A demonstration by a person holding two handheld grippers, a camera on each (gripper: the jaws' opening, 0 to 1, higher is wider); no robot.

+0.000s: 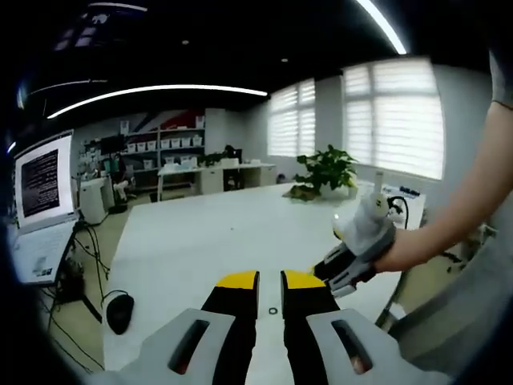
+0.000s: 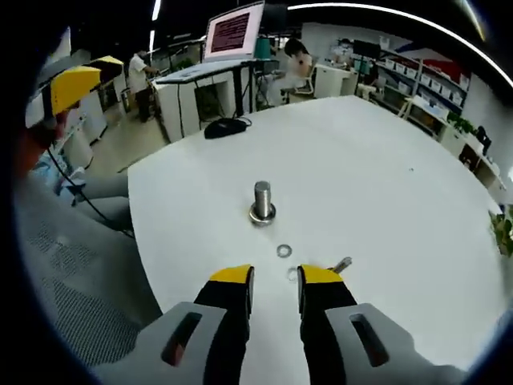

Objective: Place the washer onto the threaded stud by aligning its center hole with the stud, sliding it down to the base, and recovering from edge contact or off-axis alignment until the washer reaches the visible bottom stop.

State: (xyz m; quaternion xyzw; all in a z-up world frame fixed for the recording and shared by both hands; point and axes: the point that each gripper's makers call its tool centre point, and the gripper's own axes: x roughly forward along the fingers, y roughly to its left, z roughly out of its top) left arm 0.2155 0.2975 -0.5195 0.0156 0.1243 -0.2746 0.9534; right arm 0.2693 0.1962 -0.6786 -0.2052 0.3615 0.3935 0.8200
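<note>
Two yellow tips of the right claw (image 2: 275, 277) stand narrowly parted, empty, straddling a washer (image 2: 293, 275) flat on the counter (image 2: 385, 184); the threaded stud (image 2: 262, 201) stands at 12 o'clock. Risk: thin washer skidding when pinched, landing off-axis.

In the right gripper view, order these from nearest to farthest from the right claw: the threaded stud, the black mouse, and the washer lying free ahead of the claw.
1. Washer, just ahead of the right claw.
2. Threaded stud, upright, mid-table.
3. Black mouse, near the table's far edge.
</note>
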